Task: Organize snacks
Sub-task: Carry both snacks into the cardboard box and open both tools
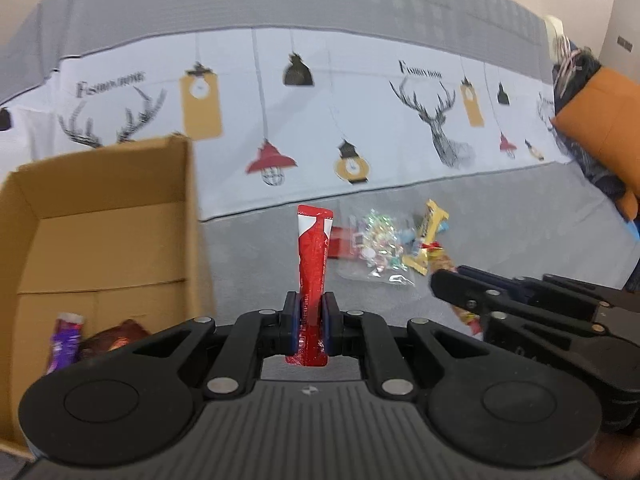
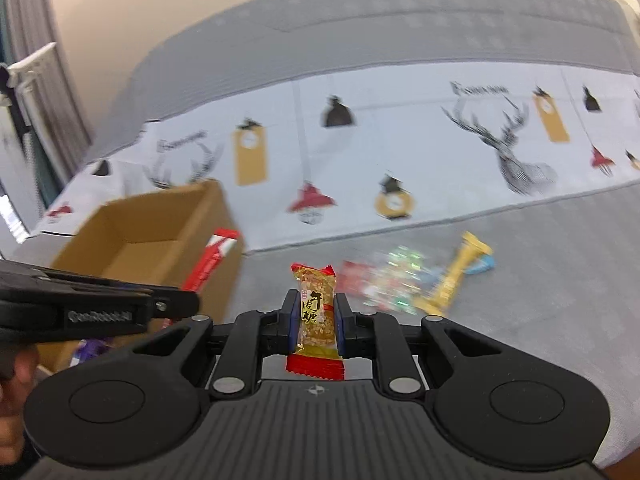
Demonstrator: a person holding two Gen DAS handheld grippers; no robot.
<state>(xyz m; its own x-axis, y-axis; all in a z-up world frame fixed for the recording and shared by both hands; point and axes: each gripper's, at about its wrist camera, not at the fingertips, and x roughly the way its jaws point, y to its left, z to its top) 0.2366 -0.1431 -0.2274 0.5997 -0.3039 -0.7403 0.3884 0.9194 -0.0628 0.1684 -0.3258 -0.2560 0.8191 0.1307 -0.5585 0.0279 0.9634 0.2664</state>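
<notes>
Box: a brown cardboard box (image 1: 104,216) stands open on the grey sofa seat (image 1: 272,256), at the left of both views.
Inside the box: the left wrist view looks down into it and shows a purple wrapper (image 1: 64,340) and a dark brown packet (image 1: 118,338) lying side by side at the near end; the rest of the floor is bare cardboard.
Left claw (image 1: 311,322): closed tight on a long red stick sachet (image 1: 314,264), blue pads pressing its lower part, the sachet standing upright out of the grip, up off the seat just right of the box.
Right claw (image 2: 317,322): pinched shut on a gold candy bar with red ends (image 2: 316,312), held upright between the pads, above the seat.
Loose snacks: a small heap (image 1: 384,246) lies on the seat well right of the box: a clear bag of shiny sweets (image 1: 378,250), a yellow wrapper (image 1: 432,220) and a red pack (image 1: 340,242) touching one another.
Backdrop: a white cloth with deer and lantern prints (image 1: 360,120) covers the sofa back.
Only in the left view: the box's contents clearly, and an orange cushion (image 1: 600,112) at the far right.
Only in the right view: the left claw from the side, its sachet slanting in front of the box wall, a hand (image 2: 16,380) behind it, and a pale curtain (image 2: 36,80) at the left edge.
</notes>
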